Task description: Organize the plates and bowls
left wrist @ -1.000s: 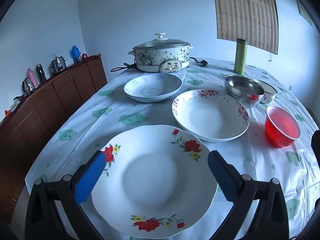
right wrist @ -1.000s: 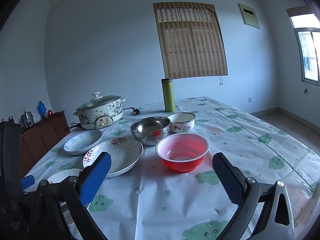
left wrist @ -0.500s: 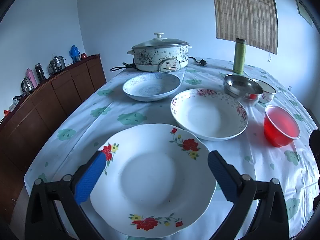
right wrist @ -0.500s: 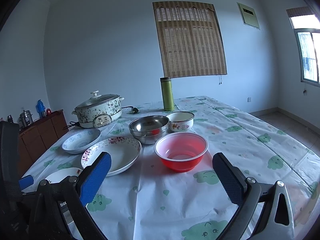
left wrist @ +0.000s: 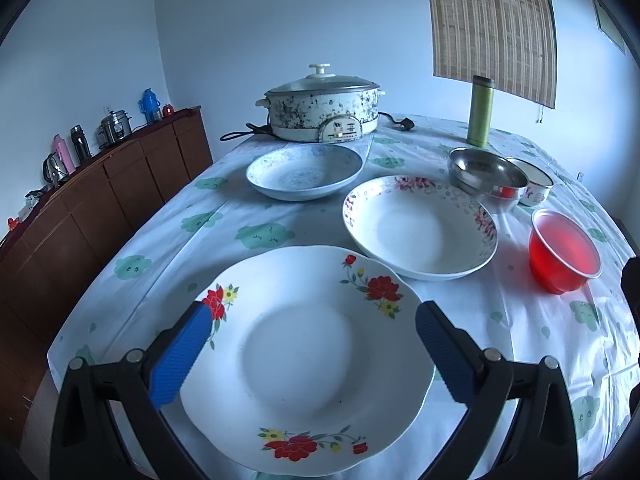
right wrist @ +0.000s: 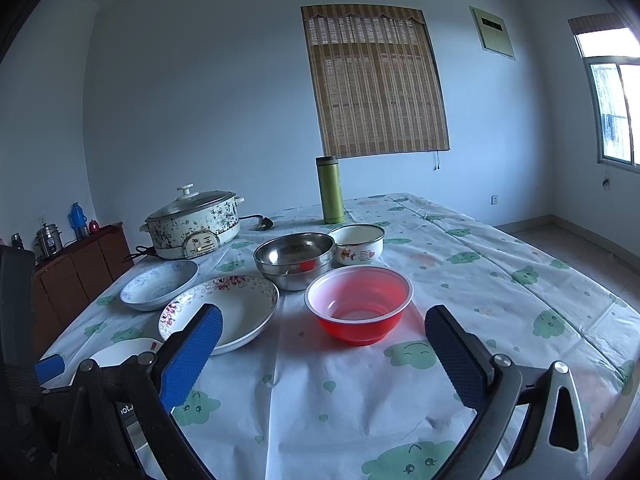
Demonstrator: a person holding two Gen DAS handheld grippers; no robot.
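Note:
A white plate with red flowers (left wrist: 304, 360) lies at the table's near edge, and my open left gripper (left wrist: 312, 344) hovers over it with a finger on each side. Beyond it sit a pink-flowered deep plate (left wrist: 420, 228) and a blue-patterned plate (left wrist: 304, 172). To the right are a red plastic bowl (left wrist: 564, 252), a steel bowl (left wrist: 486, 172) and a small enamel bowl (left wrist: 534, 184). My right gripper (right wrist: 324, 344) is open and empty above the cloth, short of the red bowl (right wrist: 360, 304). The steel bowl (right wrist: 294, 254) and the enamel bowl (right wrist: 356, 242) stand behind it.
An electric cooking pot (left wrist: 324, 110) with its cord stands at the table's far left. A green flask (left wrist: 482, 112) stands at the far side. A wooden sideboard (left wrist: 100, 192) with flasks and a cooker runs along the left wall. A patterned tablecloth (right wrist: 460, 288) covers the table.
Both grippers have drifted slightly; the dishes sit a touch lower and to the left in the views. Nothing was taken hold of or moved.

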